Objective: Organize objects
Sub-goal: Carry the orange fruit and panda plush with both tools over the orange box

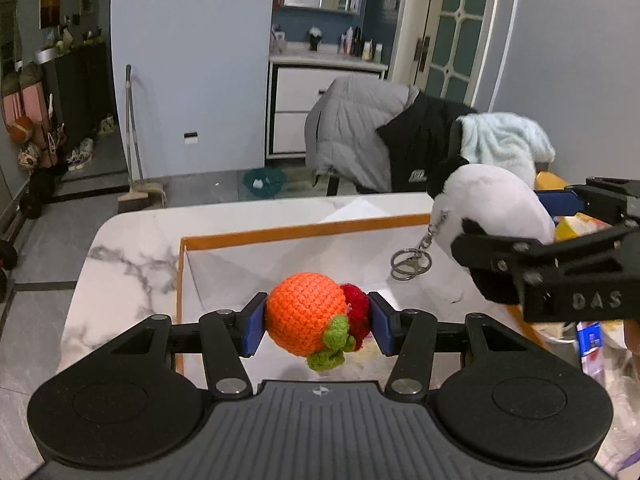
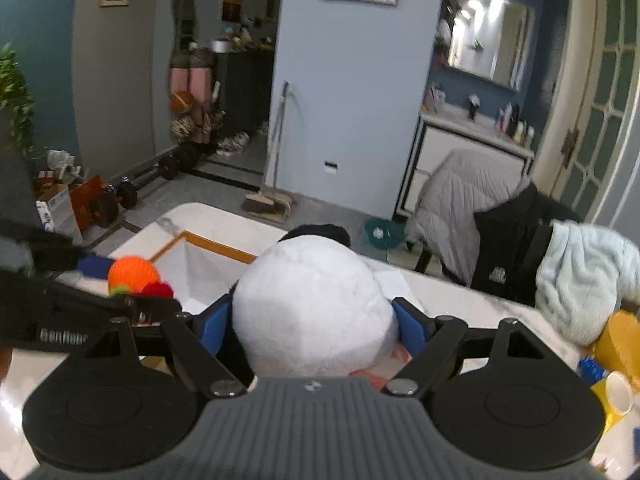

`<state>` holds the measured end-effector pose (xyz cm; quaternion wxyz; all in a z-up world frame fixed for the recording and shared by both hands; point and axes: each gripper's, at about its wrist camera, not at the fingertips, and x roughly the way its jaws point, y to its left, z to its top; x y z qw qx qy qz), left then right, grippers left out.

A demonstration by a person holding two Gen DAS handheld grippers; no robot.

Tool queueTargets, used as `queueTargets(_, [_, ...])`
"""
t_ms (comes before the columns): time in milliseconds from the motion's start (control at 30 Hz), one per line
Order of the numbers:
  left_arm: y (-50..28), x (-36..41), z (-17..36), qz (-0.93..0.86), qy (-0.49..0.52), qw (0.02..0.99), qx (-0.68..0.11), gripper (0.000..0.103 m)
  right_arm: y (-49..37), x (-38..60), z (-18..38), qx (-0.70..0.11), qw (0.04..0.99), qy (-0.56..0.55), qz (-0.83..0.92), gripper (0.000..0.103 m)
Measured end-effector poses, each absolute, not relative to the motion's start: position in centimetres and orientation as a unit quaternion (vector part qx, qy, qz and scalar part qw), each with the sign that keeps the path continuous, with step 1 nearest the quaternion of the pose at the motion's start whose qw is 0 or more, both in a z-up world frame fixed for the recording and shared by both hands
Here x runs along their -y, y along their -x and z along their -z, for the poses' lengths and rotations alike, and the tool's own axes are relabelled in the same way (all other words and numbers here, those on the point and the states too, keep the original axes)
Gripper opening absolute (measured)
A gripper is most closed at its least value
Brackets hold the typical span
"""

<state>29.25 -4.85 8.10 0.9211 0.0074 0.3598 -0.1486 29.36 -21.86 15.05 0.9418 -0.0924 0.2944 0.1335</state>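
The left gripper is clamped on a round orange crocheted fruit toy with green leaves and a red knitted piece, its blue pads pressing both sides. The toy hangs above the near part of the shallow white box with an orange rim, not touching it. The right gripper is closed around a round white plush toy with black patches; seen from the left wrist, this plush hangs above the box's right side, its metal keyring dangling over the box floor. The box sits on a white marble-patterned table. Beyond the box's far rim, a grey padded jacket drapes over a chair.
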Motion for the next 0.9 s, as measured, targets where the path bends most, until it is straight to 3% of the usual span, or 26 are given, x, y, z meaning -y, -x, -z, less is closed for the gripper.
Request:
queueTargets(200, [-31.8, 4.6, -6.2, 0.140, 0.007, 0.908, -0.394, 0.061, -33.3, 21.5, -12.5, -0.334, 0.934, 0.075, -0.107, 0.083])
queueTargets(900, [-36.7, 7.4, -1.9, 0.106, -0.104, 0.872, -0.466, 0.061, -39.8, 20.5, -5.8, -0.429, 0.899, 0.043, -0.074, 0.083])
